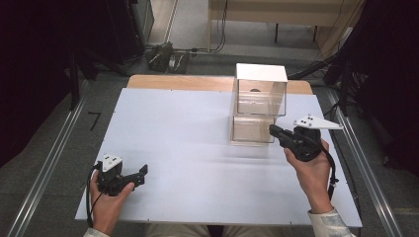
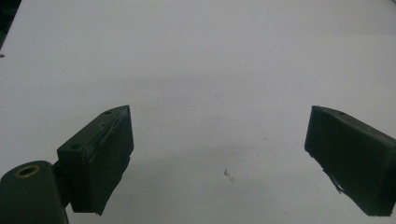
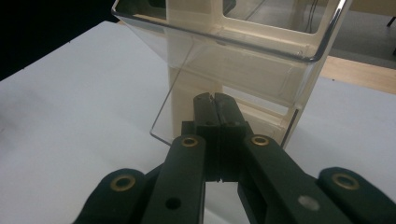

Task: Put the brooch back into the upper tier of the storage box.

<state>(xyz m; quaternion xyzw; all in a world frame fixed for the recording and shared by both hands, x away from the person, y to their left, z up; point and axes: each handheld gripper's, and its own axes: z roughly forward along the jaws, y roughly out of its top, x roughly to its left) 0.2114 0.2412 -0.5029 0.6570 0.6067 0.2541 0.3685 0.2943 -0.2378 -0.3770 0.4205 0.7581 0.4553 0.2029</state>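
The clear two-tier box (image 1: 257, 106) stands at the far right of the white bench (image 1: 197, 163). The right gripper (image 1: 273, 130) – fingers pressed together, gripping nothing – sits right at the lower drawer's front. The left gripper (image 1: 144, 174) rests well apart, fingers spread wide.

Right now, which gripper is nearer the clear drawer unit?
Right. The right gripper, shut, is at the clear drawer unit's lower front corner; the left gripper, open, rests far off near the table's front-left.
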